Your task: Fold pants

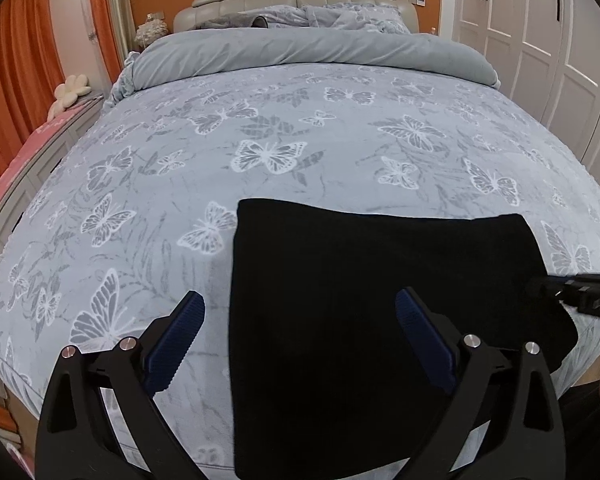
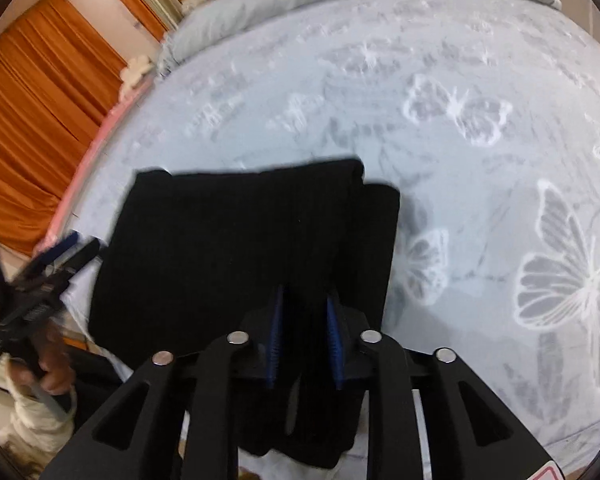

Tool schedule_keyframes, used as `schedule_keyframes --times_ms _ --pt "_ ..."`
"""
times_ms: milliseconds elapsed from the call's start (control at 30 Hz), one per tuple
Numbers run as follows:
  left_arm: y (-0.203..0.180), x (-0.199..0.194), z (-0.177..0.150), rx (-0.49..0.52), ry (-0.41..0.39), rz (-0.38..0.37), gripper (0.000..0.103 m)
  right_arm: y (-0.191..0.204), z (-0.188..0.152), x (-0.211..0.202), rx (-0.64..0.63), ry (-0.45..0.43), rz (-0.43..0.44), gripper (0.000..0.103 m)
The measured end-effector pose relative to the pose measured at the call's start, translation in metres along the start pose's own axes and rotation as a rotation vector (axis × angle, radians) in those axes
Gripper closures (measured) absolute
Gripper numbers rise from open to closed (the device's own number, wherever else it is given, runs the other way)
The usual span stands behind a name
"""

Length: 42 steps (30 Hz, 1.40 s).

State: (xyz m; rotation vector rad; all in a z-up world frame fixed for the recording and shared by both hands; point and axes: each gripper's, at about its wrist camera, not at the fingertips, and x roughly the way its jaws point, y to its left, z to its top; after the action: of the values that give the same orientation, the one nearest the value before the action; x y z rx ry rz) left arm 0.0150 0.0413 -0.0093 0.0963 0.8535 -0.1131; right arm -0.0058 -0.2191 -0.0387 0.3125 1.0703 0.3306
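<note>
Pants (image 1: 360, 280), plain black, lie folded into a compact, roughly rectangular stack at the near edge of the bed (image 1: 260, 128). From the left wrist view the fabric looks flat and smooth, with a straight left edge, a slightly curved far edge and a rounded right corner that reaches the mattress rim. From the right wrist view, which is blurred, the pants (image 2: 240, 240) show more than one layer: an upper flap ends short of a lower one at the far right corner, giving a stepped outline. The right gripper (image 2: 305, 344) has its blue-padded fingers (image 2: 276, 344) drawn close with a fold of the black cloth between them, at the near edge of the stack. The left gripper (image 1: 298, 340) hangs above the near left part of the pants with its jaws spread wide and nothing between them; one finger is over the bedspread, the other over the black fabric. The bedspread is pale grey-blue with white butterflies, and a plain grey duvet (image 1: 308, 52) is rolled back toward the padded headboard (image 1: 292, 0). Orange curtains (image 1: 12, 92) hang to the left and white wardrobe doors (image 1: 540, 40) stand to the right.
</note>
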Motion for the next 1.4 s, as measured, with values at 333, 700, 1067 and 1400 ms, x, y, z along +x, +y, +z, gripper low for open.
schedule_keyframes --times_ms 333,700,1067,1400 --pt "-0.003 0.008 -0.003 0.006 0.018 0.018 0.008 0.006 0.0 0.0 -0.01 -0.039 -0.015 0.063" --pt "0.002 0.017 -0.007 0.001 0.039 0.046 0.008 0.067 0.027 0.008 -0.226 -0.103 0.004 0.081" --pt "0.021 0.01 -0.007 -0.015 0.033 0.06 0.008 0.028 0.027 -0.011 -0.098 -0.137 -0.108 0.075" --pt "0.002 -0.035 -0.062 0.081 -0.018 -0.058 0.007 0.018 -0.077 -0.04 -0.038 -0.063 0.082 0.052"
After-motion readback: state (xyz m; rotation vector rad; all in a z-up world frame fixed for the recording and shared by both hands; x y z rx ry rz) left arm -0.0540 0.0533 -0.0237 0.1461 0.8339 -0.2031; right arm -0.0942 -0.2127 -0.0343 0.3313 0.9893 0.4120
